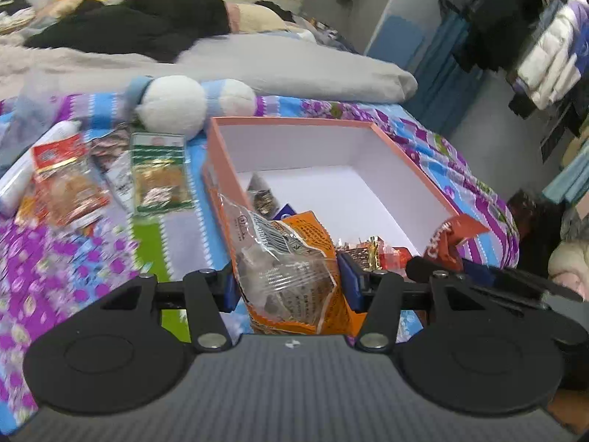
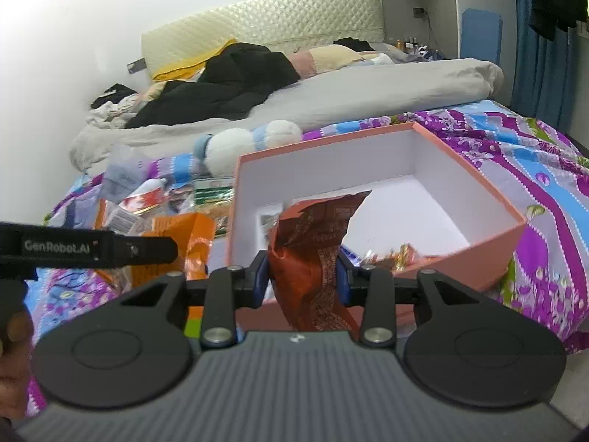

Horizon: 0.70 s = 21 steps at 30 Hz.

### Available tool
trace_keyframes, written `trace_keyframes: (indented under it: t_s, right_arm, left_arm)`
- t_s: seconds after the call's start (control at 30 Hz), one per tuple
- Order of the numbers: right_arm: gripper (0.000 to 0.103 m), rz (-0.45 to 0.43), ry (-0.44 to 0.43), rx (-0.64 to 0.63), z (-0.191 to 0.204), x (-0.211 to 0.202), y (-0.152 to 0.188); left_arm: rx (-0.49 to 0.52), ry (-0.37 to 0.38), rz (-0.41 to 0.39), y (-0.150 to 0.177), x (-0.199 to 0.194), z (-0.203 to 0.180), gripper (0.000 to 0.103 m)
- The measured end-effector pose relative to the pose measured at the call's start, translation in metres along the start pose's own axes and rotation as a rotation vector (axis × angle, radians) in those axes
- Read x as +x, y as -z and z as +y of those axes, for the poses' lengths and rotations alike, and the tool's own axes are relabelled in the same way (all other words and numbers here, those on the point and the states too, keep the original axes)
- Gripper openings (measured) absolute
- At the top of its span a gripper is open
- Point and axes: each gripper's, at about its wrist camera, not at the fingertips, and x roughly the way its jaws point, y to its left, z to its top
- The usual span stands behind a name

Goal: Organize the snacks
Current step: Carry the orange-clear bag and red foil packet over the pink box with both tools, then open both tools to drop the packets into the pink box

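Two risks: from the left wrist, left gripper (image 1: 285, 280) clamped on orange packet (image 1: 291, 258) above box (image 1: 405, 154) rim, liable to snag; from the right, right gripper (image 2: 302, 276) pinching crumpled red packet (image 2: 316, 239) over the box (image 2: 478, 235), liable to slip.

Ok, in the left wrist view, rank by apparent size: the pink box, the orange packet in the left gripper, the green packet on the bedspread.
1. Pink box, clearly largest.
2. Orange packet, though it sits nearest the camera, so it looks inflated.
3. Green packet, smallest; true size against the orange packet is unsure.
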Motion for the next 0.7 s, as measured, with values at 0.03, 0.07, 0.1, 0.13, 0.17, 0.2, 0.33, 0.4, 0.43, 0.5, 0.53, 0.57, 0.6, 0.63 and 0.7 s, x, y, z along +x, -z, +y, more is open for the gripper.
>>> trace_keyframes:
  t_s: [0.03,0.07,0.1,0.13,0.17,0.2,0.33,0.4,0.43,0.5,0.53,0.57,0.6,0.63,0.7]
  right_arm:
    - [0.039,0.003,0.004,0.001,-0.004,0.007,-0.003]
    - [0.039,0.007,0.008,0.003,-0.008,0.013,-0.005]
    - [0.039,0.013,0.01,0.007,-0.012,0.021,-0.007]
    - [0.039,0.018,0.012,0.009,-0.016,0.027,-0.009]
    - [0.039,0.024,0.016,0.012,-0.019,0.034,-0.01]
    - [0.039,0.03,0.021,0.016,-0.023,0.041,-0.011]
    - [0.039,0.056,0.032,0.036,-0.036,0.063,-0.011]
    - [0.04,0.068,0.038,0.039,-0.039,0.074,-0.012]
    - [0.041,0.075,0.038,0.037,-0.041,0.079,-0.011]
    - [0.041,0.09,0.037,0.031,-0.043,0.088,-0.01]
    - [0.042,0.097,0.037,0.031,-0.044,0.092,-0.009]
    - [0.043,0.105,0.039,0.034,-0.045,0.095,-0.009]
    - [0.043,0.113,0.04,0.037,-0.046,0.098,-0.009]
    - [0.043,0.119,0.041,0.041,-0.047,0.1,-0.009]
    - [0.044,0.121,0.043,0.047,-0.048,0.1,-0.008]
  left_arm:
    - [0.009,0.003,0.007,-0.005,0.01,-0.002,0.058]
    - [0.015,0.006,0.013,-0.008,0.019,-0.004,0.058]
    - [0.02,0.007,0.021,-0.011,0.028,-0.006,0.058]
    - [0.024,0.008,0.027,-0.014,0.037,-0.007,0.058]
    - [0.027,0.01,0.035,-0.018,0.047,-0.008,0.058]
    - [0.028,0.011,0.043,-0.02,0.055,-0.008,0.058]
    - [0.039,0.018,0.075,-0.029,0.087,-0.008,0.058]
    - [0.04,0.018,0.088,-0.032,0.099,-0.008,0.058]
    - [0.04,0.019,0.095,-0.033,0.104,-0.007,0.058]
    - [0.039,0.019,0.102,-0.034,0.109,-0.005,0.061]
    - [0.036,0.024,0.108,-0.036,0.113,-0.004,0.063]
    - [0.032,0.031,0.109,-0.036,0.114,-0.003,0.064]
    - [0.03,0.035,0.106,-0.035,0.113,-0.002,0.066]
    - [0.032,0.032,0.101,-0.035,0.113,-0.002,0.066]
    - [0.046,0.016,0.084,-0.034,0.108,-0.003,0.066]
